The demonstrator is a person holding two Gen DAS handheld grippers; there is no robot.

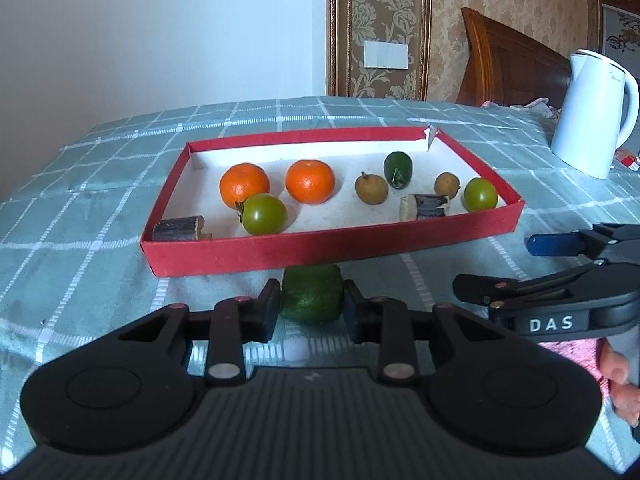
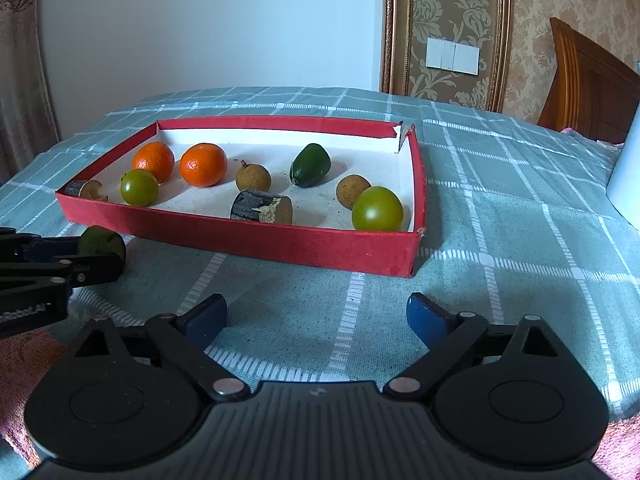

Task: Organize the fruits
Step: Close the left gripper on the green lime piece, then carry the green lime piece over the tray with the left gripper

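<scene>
A dark green fruit [image 1: 312, 312] rests on the checked cloth just in front of the red tray [image 1: 320, 246]. My left gripper [image 1: 311, 294] is shut on it, a pad pressed against each side. The right wrist view shows the same fruit [image 2: 102, 242] in the left gripper [image 2: 92, 258] at the far left. In the tray [image 2: 240, 236] lie two oranges [image 2: 203, 164], two green tomatoes [image 2: 377, 208], two longans [image 2: 253, 176], another dark green fruit [image 2: 310, 165] and two sugarcane pieces [image 2: 262, 207]. My right gripper [image 2: 318, 312] stands open over bare cloth, nothing between its fingers.
A white kettle [image 1: 588, 116] stands on the cloth to the right of the tray. Behind it rises a wooden headboard [image 1: 508, 64]. A hand [image 1: 618, 380] holds the right gripper [image 1: 500, 264] over a pink cloth [image 1: 568, 350] at the near edge.
</scene>
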